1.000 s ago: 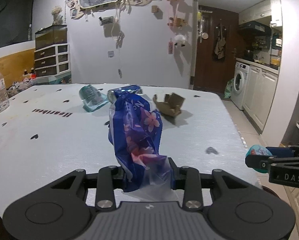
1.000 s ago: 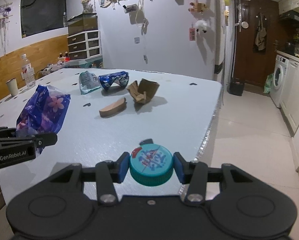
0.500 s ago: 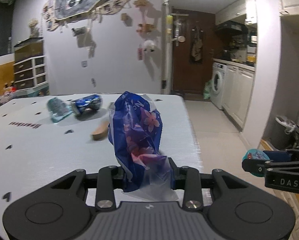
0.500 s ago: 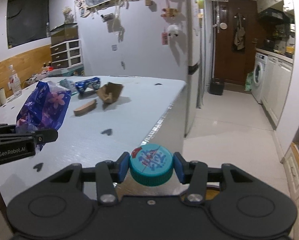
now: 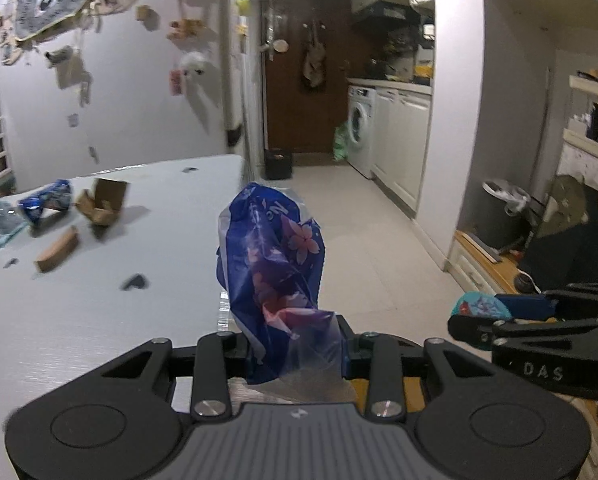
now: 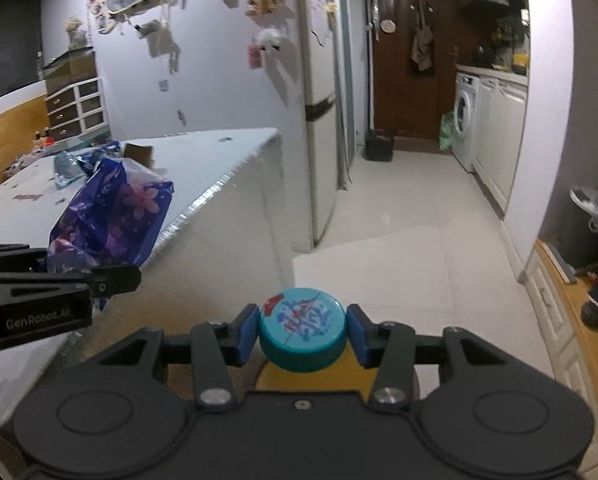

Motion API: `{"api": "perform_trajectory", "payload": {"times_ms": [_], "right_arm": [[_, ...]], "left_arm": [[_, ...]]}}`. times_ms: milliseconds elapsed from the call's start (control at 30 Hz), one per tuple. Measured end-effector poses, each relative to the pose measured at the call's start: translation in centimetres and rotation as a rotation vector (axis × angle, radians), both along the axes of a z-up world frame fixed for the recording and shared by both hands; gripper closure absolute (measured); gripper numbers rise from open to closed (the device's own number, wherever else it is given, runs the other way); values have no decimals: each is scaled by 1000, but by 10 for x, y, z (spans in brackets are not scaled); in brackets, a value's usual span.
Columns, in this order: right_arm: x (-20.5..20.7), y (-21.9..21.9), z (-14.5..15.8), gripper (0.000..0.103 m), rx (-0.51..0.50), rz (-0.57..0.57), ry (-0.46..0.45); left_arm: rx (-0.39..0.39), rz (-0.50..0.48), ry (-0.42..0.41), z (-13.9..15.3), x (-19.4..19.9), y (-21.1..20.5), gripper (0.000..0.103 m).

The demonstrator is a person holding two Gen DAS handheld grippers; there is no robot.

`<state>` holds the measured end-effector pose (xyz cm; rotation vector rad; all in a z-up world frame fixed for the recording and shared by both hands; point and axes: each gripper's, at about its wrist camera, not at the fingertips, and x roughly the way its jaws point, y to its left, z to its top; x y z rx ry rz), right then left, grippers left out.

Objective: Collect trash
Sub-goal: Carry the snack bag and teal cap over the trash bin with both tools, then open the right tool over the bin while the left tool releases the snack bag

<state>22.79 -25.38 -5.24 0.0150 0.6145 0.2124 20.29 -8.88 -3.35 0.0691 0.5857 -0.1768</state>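
Observation:
My left gripper (image 5: pixel 295 350) is shut on a blue plastic bag with pink flowers (image 5: pixel 273 264), which stands up from the jaws at the white table's right edge. The same bag (image 6: pixel 111 212) shows at the left of the right wrist view, with the left gripper (image 6: pixel 115 280) under it. My right gripper (image 6: pixel 302 330) is shut on a round teal lid (image 6: pixel 302 322) with red and blue print, held over the floor beside the table. That lid (image 5: pixel 477 306) and the right gripper (image 5: pixel 479 326) appear at the lower right of the left wrist view.
On the white table (image 5: pixel 79 320) lie a torn cardboard box (image 5: pixel 103 202), a brown scrap (image 5: pixel 57 250), a crushed blue can (image 5: pixel 45 202) and a clear wrapper (image 5: pixel 1 224). A bin with a white liner (image 5: pixel 503 212) stands at the right wall; tiled floor (image 6: pixel 399 240) lies ahead.
Both grippers have swung right, off the table toward the kitchen side, each keeping its load. The table trash has slid to the left of both views and the bin has come into sight.

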Motion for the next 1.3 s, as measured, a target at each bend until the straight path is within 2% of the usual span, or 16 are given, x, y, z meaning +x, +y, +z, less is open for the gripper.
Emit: {"api": "perform_trajectory", "payload": {"times_ms": [200, 333, 533, 933, 1133, 1300], "right_arm": [[1, -27, -26, 55, 7, -23, 58], [5, -42, -43, 55, 12, -28, 96], [18, -60, -75, 55, 2, -52, 188], [67, -74, -144, 55, 12, -53, 361], [104, -71, -164, 55, 23, -54, 417], [133, -64, -175, 55, 15, -45, 441]], "left_arm": [[-6, -51, 70, -24, 16, -34, 66], [-5, -100, 154, -50, 31, -57, 66], [-9, -123, 289, -97, 55, -82, 66], [14, -57, 485, -181, 110, -90, 65], [7, -35, 544, -208, 137, -90, 64], [8, -34, 542, -221, 154, -90, 61]]}}
